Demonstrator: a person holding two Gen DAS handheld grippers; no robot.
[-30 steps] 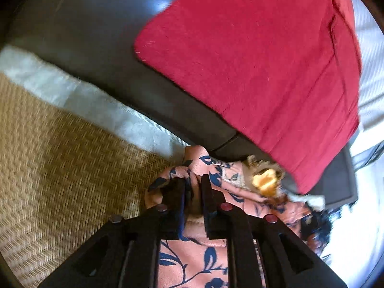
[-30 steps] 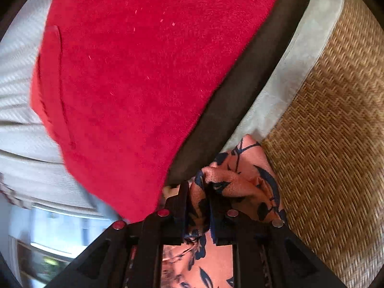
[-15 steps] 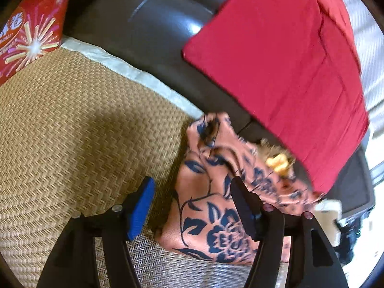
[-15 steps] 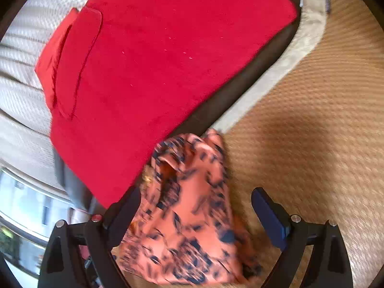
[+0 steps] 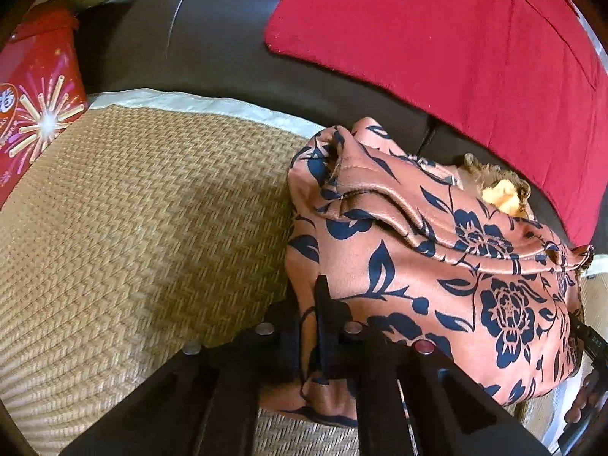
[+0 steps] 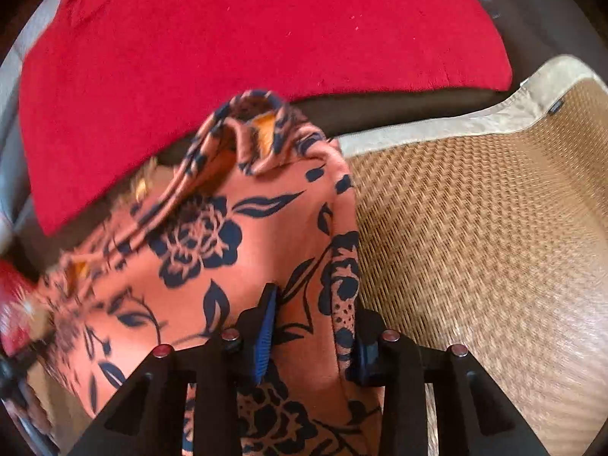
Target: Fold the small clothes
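Both claws newly clamped on floral garment (image 5: 437, 266), red cloth (image 5: 475, 45) behind.

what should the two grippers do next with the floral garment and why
Probably lift and draw apart. The left gripper and right gripper each pinch an edge of the floral garment, which lies bunched on the woven mat.

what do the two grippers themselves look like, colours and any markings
Both are matte black, angular frames with triangular cut-outs, and small round silver and reddish screw heads sit along the finger bases. The left gripper shows slim black fingers. The right gripper has ridged blue pads lining the inner faces of its fingers. No cables, labels or sleeves are visible in either view.
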